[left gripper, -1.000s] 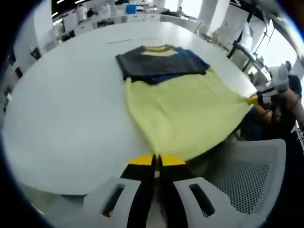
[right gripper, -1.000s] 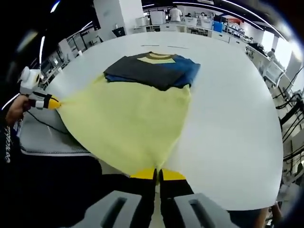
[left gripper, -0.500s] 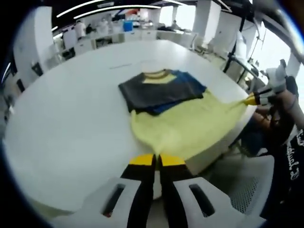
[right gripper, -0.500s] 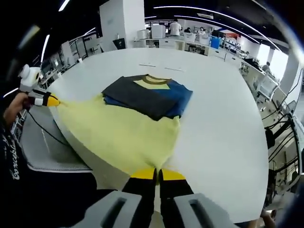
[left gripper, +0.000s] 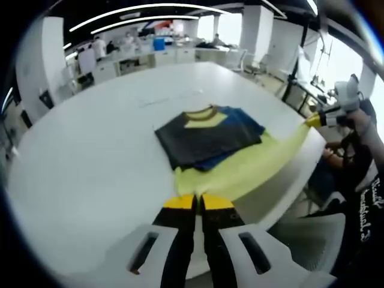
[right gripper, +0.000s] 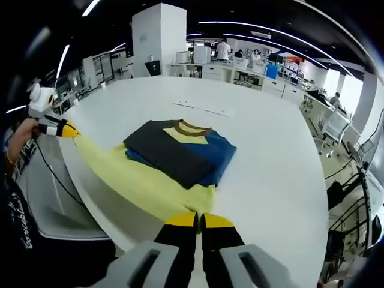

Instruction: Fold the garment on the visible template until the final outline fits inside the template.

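- My left gripper (left gripper: pixel 198 203) has its yellow-tipped jaws pressed together on the near hem corner of the garment (left gripper: pixel 207 139), and the yellow cloth runs straight out from between the tips.
- My right gripper (right gripper: pixel 198 221) is likewise clamped tight on the opposite hem corner, with the yellow fabric (right gripper: pixel 141 186) leading away from its tips.
- In the left gripper view the other gripper comes in from the right, its yellow tips pinching the far hem corner at the table's edge; in the right gripper view the other gripper shows at the left, held in a hand (right gripper: pixel 21 139).
- The garment lies on the white round table (left gripper: pixel 78 162), near its middle. Its upper part is already folded: dark grey and blue panels with a brown-trimmed collar (right gripper: pixel 186 128) facing away from me.
- The lower yellow part is stretched between the two grippers and lifted off the tabletop, hanging out past the table's near edge.
- Faint markings (right gripper: pixel 204 110) sit on the table beyond the collar; I cannot tell whether they are the template.
- A white mesh chair (left gripper: pixel 303 237) stands by the table's edge.
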A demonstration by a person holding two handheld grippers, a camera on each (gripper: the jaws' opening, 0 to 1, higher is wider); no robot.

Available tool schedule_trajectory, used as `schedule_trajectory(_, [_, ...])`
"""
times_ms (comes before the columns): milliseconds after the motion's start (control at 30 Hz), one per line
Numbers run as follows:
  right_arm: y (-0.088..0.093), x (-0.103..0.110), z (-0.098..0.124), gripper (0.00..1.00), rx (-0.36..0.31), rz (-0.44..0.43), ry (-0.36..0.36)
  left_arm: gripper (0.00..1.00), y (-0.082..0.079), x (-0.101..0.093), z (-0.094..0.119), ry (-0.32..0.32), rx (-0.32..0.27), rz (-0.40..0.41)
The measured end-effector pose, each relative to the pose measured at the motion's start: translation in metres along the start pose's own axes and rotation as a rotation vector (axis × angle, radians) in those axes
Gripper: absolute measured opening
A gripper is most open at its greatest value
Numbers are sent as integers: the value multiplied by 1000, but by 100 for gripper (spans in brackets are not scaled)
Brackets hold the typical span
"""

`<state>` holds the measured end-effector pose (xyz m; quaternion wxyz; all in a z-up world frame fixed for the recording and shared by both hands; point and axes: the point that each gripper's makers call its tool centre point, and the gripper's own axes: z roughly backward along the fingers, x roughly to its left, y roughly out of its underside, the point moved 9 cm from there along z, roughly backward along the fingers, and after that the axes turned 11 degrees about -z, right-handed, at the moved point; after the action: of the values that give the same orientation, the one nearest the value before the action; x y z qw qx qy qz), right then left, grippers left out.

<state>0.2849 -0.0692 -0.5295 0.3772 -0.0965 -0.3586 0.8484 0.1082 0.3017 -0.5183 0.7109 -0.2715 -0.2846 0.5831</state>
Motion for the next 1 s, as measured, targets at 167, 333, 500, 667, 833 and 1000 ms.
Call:
schedule_trajectory(167, [-21,-4,-4,0,-29,39,9,0,-18,12,-7,-7,-28,-23])
schedule_trajectory(333, [-41,-5,-9,0,-60,62,12,0,-34,22,-11,-23,-42,-56])
schedule_trajectory(500, [-59,-8,-16,0,-71,93,20,0,-49,32,-17,-39,-72,-65])
schedule_trajectory(667, [-75,-14,-24,0,-87,106,23,0,-61,42,-25,-55,-86,-74])
schedule_trajectory(833, [-88,-19,-35,0,-90,121,29,0,-75,52,-35,-81,-112,-58])
schedule_trajectory(1000, [-100,-28,-47,0,-113,117,42,0,-86,60,-49,-102,-122,-58])
